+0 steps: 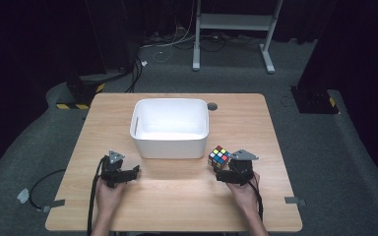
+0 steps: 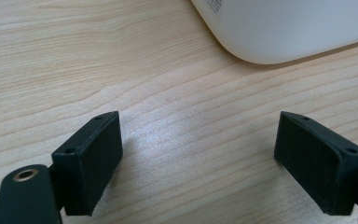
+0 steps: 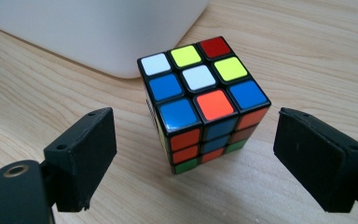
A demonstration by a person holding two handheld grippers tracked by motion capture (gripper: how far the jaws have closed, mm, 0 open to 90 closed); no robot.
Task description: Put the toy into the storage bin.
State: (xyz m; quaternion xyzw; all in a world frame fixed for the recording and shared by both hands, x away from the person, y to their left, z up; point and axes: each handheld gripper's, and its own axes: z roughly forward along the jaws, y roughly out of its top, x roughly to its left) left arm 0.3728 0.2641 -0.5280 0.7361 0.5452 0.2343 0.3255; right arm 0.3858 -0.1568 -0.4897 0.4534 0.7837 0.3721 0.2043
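A puzzle cube point(image 1: 219, 157) with glossy coloured stickers on a black plastic frame is sitting on the pale wood-grain table point(image 1: 177, 196), right of centre in the high view and just beside the lower right corner of a white tub point(image 1: 170, 128). The tub is smooth, matte plastic with rounded corners and is lying in the middle of the frame.

The right gripper point(image 3: 196, 156) is reaching toward the cube with its jaws standing wide apart; in the right gripper view the cube is sitting in the middle of the frame, between and just beyond the two blocky black pads, touching neither.

The left gripper point(image 2: 198, 161) is resting in the lower left of the high view, jaws also spread wide and gripping nothing. In the left gripper view bare streaked wood is lying between its flat, rectangular pads point(image 2: 93, 158), and the tub's curved corner is showing in the upper right.
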